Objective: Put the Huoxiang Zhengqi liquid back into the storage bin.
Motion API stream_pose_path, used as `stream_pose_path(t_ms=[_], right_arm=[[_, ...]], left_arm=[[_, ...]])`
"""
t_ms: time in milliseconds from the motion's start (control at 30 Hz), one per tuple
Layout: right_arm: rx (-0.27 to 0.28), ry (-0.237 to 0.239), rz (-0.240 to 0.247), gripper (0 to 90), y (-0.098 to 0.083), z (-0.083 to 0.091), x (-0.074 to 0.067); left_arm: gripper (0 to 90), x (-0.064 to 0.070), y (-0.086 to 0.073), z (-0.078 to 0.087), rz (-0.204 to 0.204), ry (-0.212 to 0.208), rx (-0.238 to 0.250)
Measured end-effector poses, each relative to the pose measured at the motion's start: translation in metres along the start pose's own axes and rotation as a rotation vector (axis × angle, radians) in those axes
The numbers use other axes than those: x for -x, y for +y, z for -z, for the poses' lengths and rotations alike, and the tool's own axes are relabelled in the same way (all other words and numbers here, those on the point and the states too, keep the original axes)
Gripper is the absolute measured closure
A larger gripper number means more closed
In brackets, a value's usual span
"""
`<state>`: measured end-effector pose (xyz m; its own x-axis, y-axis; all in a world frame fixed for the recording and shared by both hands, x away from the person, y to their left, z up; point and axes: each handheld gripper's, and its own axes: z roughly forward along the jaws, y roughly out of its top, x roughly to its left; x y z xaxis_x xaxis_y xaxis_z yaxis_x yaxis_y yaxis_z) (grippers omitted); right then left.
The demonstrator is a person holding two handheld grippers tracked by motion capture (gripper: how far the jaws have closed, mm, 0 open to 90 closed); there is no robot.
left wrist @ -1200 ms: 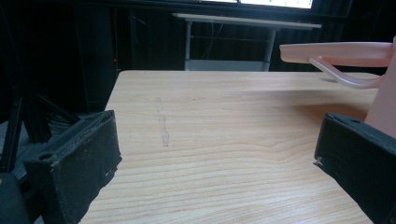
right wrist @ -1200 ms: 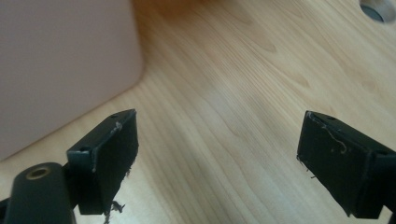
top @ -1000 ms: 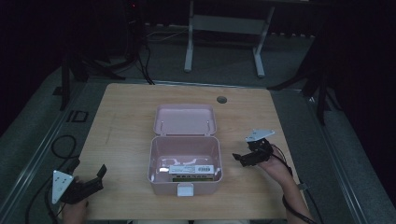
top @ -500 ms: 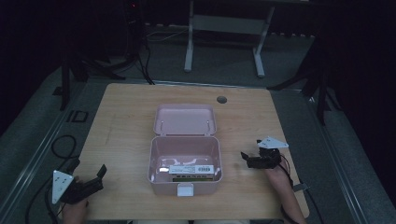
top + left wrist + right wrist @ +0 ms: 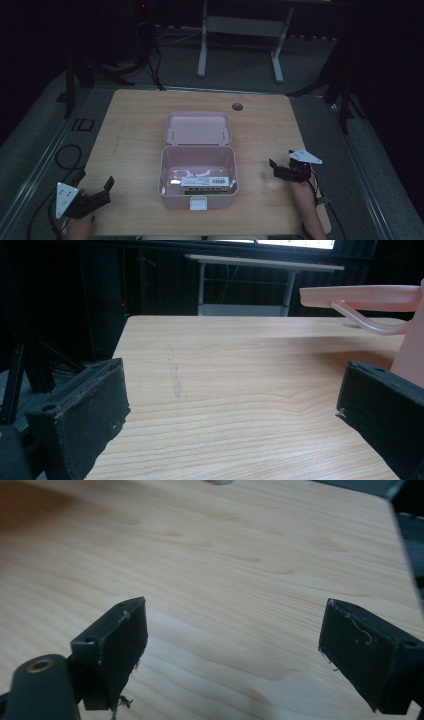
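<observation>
A pale pink box (image 5: 198, 189) stands open in the middle of the wooden table (image 5: 130, 135), its lid (image 5: 198, 128) laid back flat behind it. Inside the box lies a flat white and dark packet (image 5: 204, 182). My left gripper (image 5: 95, 187) hovers open at the table's near left corner, nothing between its jaws. In the left gripper view the gripper (image 5: 230, 405) faces bare wood, with the pink box lid (image 5: 362, 295) at the right. My right gripper (image 5: 281, 167) is open, right of the box. The right gripper (image 5: 232, 645) looks down at bare tabletop.
A round cable hole (image 5: 237, 106) sits near the table's far edge. A white desk frame (image 5: 240, 30) stands on the dark floor behind. Cables (image 5: 65, 155) lie on the floor at the left. The room around is dark.
My right gripper has drawn back to the right and toward the near edge, away from the box. The left gripper and the box have stayed put.
</observation>
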<state>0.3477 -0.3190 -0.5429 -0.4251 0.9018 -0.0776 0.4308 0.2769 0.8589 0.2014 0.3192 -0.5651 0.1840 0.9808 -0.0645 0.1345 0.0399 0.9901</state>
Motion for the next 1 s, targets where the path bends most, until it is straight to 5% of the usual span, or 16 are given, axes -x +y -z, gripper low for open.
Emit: stream_pose_path(t_ms=[200, 633, 1000], right_arm=[[0.012, -0.032, -0.079, 11.8, -0.007, 0.006, 0.013], [0.086, -0.01, -0.254, 11.8, -0.02, 0.016, 0.035], [0.088, -0.02, -0.279, 11.8, -0.02, 0.02, 0.039]], left_arm=[[0.3, 0.0, 0.0, 0.0, -0.001, 0.001, -0.001], [0.4, 0.0, 0.0, 0.0, -0.001, 0.0, -0.001], [0.3, 0.0, 0.0, 0.0, 0.005, 0.002, -0.002]])
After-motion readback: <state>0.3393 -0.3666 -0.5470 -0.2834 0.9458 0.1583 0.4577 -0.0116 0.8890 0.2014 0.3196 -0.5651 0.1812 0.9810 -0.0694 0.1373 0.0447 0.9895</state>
